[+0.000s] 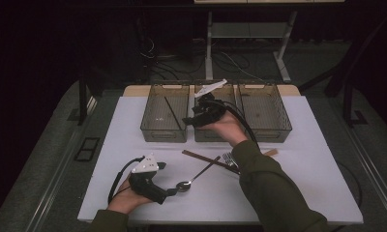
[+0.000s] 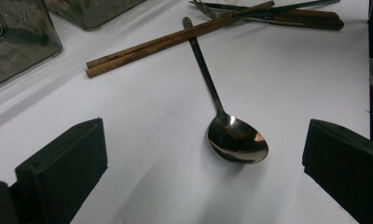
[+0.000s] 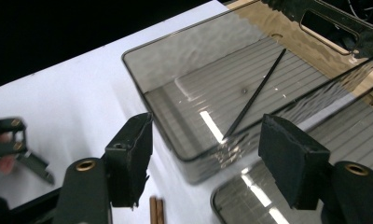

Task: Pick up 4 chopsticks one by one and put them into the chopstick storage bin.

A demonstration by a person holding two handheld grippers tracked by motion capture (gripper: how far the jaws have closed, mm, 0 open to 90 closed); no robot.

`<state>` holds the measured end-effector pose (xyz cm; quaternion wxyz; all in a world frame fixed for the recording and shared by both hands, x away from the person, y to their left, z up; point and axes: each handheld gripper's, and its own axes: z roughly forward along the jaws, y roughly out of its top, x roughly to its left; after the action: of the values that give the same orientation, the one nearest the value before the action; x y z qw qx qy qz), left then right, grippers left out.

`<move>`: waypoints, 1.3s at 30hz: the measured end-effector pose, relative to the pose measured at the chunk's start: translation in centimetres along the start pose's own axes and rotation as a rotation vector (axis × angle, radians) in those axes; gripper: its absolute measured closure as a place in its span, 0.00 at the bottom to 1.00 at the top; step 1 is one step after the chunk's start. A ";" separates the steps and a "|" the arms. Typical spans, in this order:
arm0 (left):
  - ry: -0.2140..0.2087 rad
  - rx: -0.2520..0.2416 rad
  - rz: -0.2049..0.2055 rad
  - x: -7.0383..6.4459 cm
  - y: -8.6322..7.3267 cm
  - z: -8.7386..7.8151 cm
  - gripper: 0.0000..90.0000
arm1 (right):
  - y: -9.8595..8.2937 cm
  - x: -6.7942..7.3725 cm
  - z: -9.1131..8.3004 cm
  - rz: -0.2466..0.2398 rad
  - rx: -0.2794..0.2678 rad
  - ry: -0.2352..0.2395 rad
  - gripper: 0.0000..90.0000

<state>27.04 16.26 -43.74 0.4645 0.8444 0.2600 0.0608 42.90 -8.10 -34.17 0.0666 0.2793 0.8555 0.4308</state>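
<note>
A steel spoon (image 1: 195, 177) lies on the white table (image 1: 133, 125), its bowl (image 2: 238, 140) towards the person. My left gripper (image 1: 173, 191) rests low at that bowl, open, with the bowl (image 1: 183, 186) between its black fingers (image 2: 63, 163) and untouched. Two brown chopsticks (image 2: 175, 39) cross the spoon's handle. My right gripper (image 1: 187, 121) hovers open and empty over the seam between the left bin (image 3: 189, 70) and the middle bin (image 1: 215, 133). A thin black stick (image 3: 254, 95) lies slanted on the left bin's floor.
Three smoky clear bins line the back of the table; the right bin (image 1: 264, 113) looks bare. A fork (image 2: 208, 7) and a wooden-handled utensil (image 2: 306, 21) lie beyond the chopsticks. The person's right sleeve (image 1: 269, 188) crosses the table's front right.
</note>
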 end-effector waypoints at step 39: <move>-0.002 0.010 0.024 0.2 -0.1 0.0 0.00 | -11.3 0.1 -8.4 -0.025 -0.017 0.035 0.34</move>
<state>27.20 16.41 -43.81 0.4598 0.8499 0.2494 0.0642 35.11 -19.30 -37.69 0.0596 0.2603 0.8564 0.4419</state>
